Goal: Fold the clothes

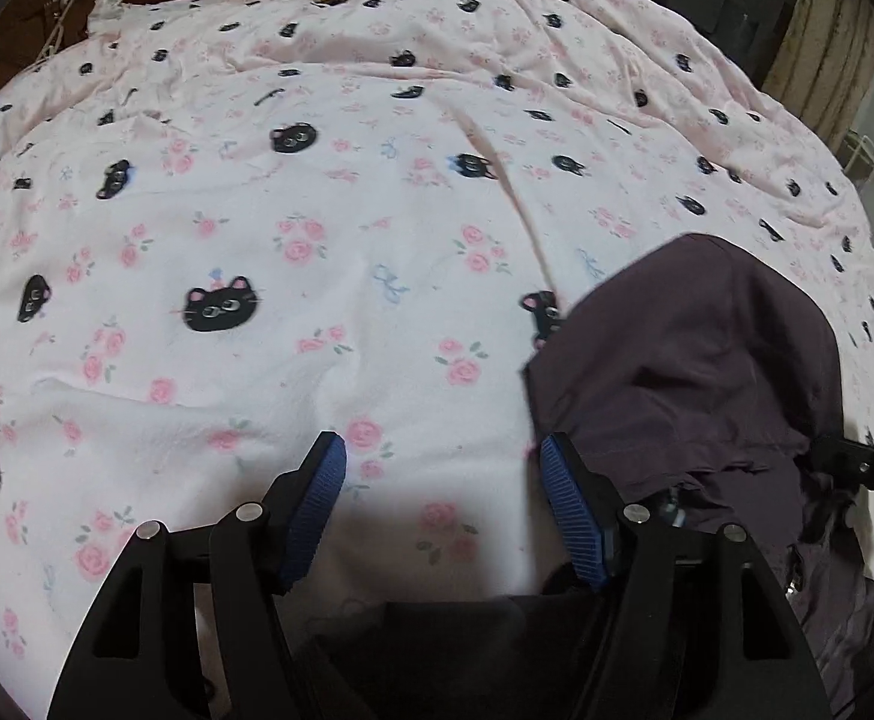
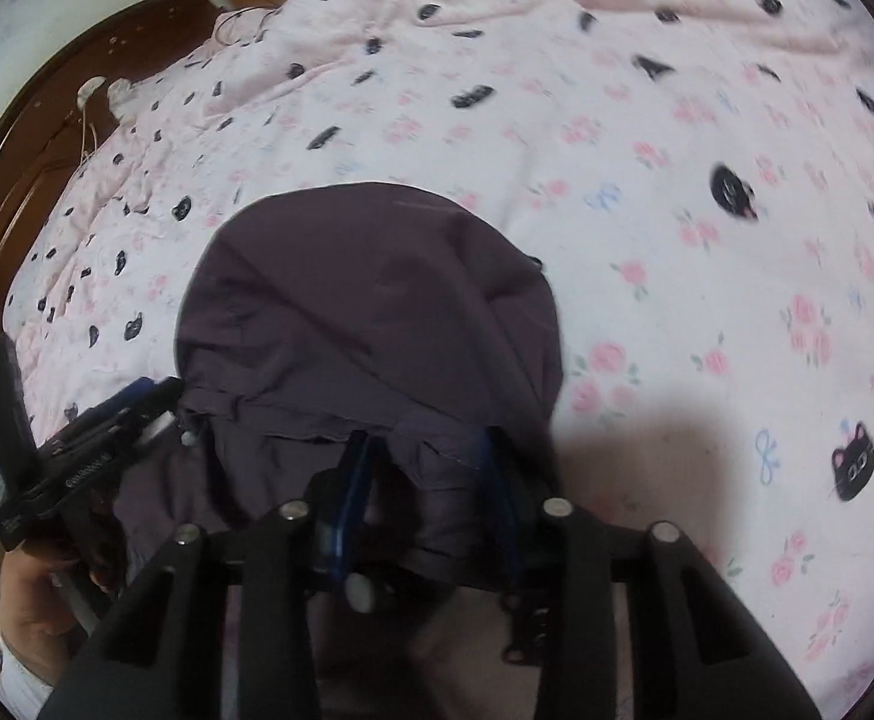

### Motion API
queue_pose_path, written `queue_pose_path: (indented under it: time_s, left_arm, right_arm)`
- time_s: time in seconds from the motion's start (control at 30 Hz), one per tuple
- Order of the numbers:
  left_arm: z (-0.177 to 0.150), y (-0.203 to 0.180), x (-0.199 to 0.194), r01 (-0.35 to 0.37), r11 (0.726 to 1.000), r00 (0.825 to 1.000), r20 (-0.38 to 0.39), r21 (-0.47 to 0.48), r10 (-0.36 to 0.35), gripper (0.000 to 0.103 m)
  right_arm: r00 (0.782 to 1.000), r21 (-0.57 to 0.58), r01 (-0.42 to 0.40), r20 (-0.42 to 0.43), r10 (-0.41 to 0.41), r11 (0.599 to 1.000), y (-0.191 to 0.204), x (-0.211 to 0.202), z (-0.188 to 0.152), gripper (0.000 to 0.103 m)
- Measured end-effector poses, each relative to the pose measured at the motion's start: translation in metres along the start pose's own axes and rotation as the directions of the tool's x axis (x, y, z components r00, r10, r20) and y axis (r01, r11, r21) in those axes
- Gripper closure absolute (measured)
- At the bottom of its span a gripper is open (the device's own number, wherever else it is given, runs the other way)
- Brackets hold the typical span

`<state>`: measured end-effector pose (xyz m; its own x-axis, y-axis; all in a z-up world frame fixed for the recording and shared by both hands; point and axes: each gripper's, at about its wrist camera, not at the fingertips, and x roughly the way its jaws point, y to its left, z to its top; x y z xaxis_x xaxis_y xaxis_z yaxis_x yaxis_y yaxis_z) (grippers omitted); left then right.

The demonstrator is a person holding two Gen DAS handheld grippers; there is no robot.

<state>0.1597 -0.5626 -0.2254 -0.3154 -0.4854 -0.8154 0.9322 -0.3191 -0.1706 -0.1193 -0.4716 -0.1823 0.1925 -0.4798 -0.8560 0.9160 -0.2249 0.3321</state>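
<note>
Blue ribbed pads point(image 1: 322, 498) line the two black fingers of the left claw point(image 1: 443, 450), which stand wide apart with nothing between them, hovering over the bed cover point(image 1: 293, 252). That cover is pale pink, printed with roses and black cat faces, and spreads across the whole bed. A dark purple garment point(image 1: 689, 360) lies bunched on it, just to the right of the left claw, its near edge touching the right finger's outer side.

From the right wrist view, the right claw point(image 2: 431, 450) has its fingers partly apart with a fold of the garment's point(image 2: 365, 300) near hem draped between and over them; the cloth hides the tips, so whether they pinch it I cannot tell. The left claw point(image 2: 137, 402) shows at the garment's left edge, with a hand point(image 2: 35, 594) below it.
</note>
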Motion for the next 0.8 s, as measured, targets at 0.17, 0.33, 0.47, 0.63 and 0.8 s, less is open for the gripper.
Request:
queue_pose_path:
  time_s: [0.17, 0.33, 0.47, 0.63, 0.8]
  left_arm:
    - [0.014, 0.021, -0.035, 0.138, 0.985, 0.99, 0.015, -0.103, -0.138, 0.041]
    - [0.015, 0.057, -0.102, 0.262, 0.953, 0.96, 0.14, -0.151, -0.241, 0.04]
    - [-0.005, 0.084, -0.134, 0.208, 0.972, 0.968, 0.169, -0.109, -0.188, 0.04]
    - [-0.031, 0.104, -0.154, 0.157, 0.987, 0.976, 0.155, -0.033, -0.15, 0.04]
    - [-0.06, 0.119, -0.168, 0.124, 0.992, 0.983, 0.137, -0.002, -0.123, 0.04]
  right_arm:
    - [0.997, -0.079, -0.029, 0.063, 0.034, 0.996, 0.02, -0.035, -0.011, 0.061]
    - [0.99, -0.218, -0.088, 0.09, 0.11, 0.972, 0.074, -0.078, -0.05, 0.054]
    - [0.974, -0.258, -0.219, 0.006, 0.228, 0.941, 0.114, -0.085, -0.096, 0.054]
    - [0.936, -0.268, -0.349, -0.151, 0.318, 0.898, 0.153, -0.071, -0.158, 0.054]
    - [0.927, -0.239, -0.35, -0.226, 0.299, 0.906, 0.17, -0.048, -0.191, 0.053]
